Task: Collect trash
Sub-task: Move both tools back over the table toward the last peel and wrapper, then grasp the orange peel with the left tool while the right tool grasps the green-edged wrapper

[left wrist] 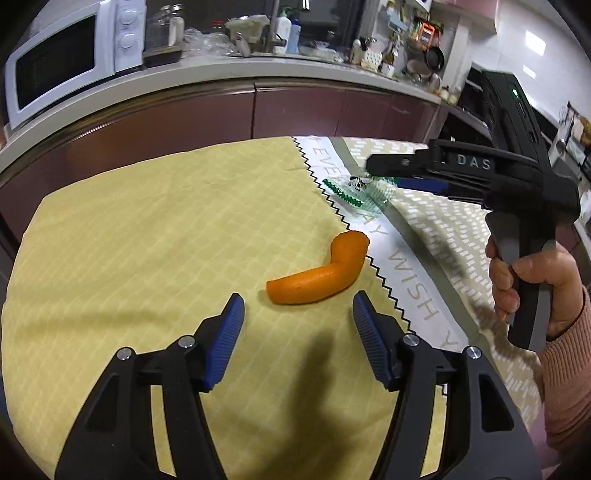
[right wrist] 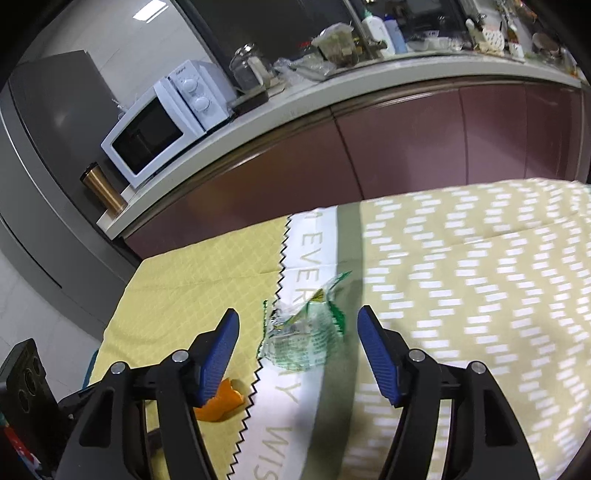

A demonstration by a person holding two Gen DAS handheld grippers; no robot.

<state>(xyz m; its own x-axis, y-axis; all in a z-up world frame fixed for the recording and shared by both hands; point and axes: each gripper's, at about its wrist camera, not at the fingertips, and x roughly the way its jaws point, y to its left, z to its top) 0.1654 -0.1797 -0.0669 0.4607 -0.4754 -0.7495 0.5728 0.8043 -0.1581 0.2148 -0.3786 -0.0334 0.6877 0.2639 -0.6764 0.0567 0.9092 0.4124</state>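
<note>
Orange peel (left wrist: 317,273) nr zigzag edge, wrapper (right wrist: 306,332) beside

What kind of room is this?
Most likely a home kitchen. A white microwave sits on a long counter with dark red cabinets beneath, and bottles and a frying pan crowd the counter's far end.
</note>
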